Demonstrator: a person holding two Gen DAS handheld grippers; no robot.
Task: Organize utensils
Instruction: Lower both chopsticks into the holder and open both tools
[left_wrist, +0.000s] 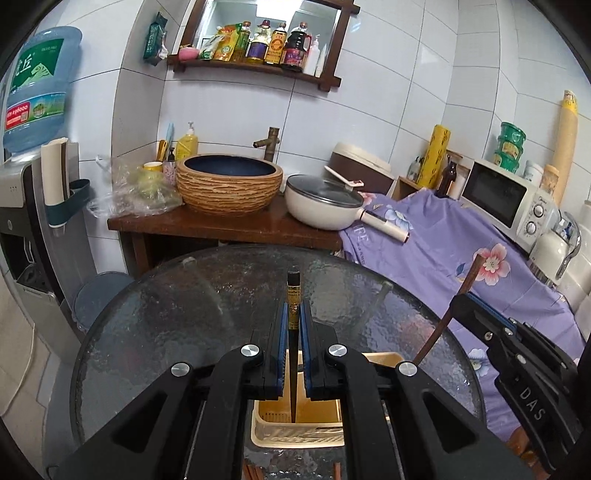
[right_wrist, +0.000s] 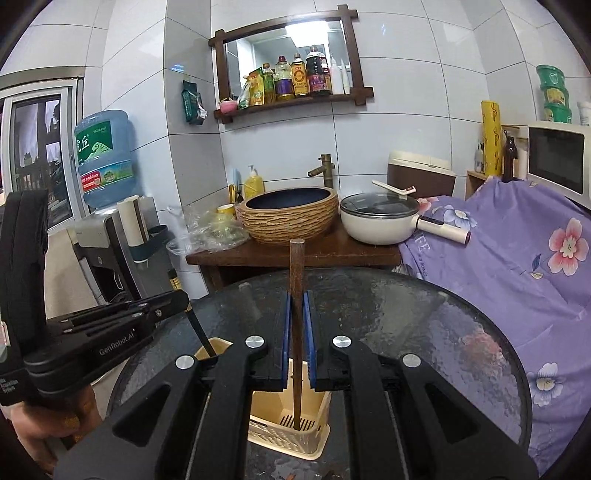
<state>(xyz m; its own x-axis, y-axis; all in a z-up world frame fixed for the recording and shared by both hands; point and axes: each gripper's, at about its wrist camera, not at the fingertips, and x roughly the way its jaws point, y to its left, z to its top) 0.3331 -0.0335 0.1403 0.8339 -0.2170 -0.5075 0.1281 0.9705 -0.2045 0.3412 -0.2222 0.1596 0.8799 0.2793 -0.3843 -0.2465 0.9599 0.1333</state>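
the left gripper (left_wrist: 292, 325) clamps a black chopstick (left_wrist: 293, 314) upright, tip inside the holder (left_wrist: 295, 432), ready to drop straight. the right gripper (right_wrist: 296, 325) grips a brown chopstick (right_wrist: 296, 280) likewise over the holder on the tabletop (right_wrist: 424, 314).

Open glass table (left_wrist: 177, 314) surrounds the utensil holder (right_wrist: 291, 439); both grippers crowd above it.

Glass table (left_wrist: 166, 325) in front; behind it basin (left_wrist: 229, 182), lidded pan (left_wrist: 321, 206), microwave (left_wrist: 506, 199), water jug (left_wrist: 37, 92).
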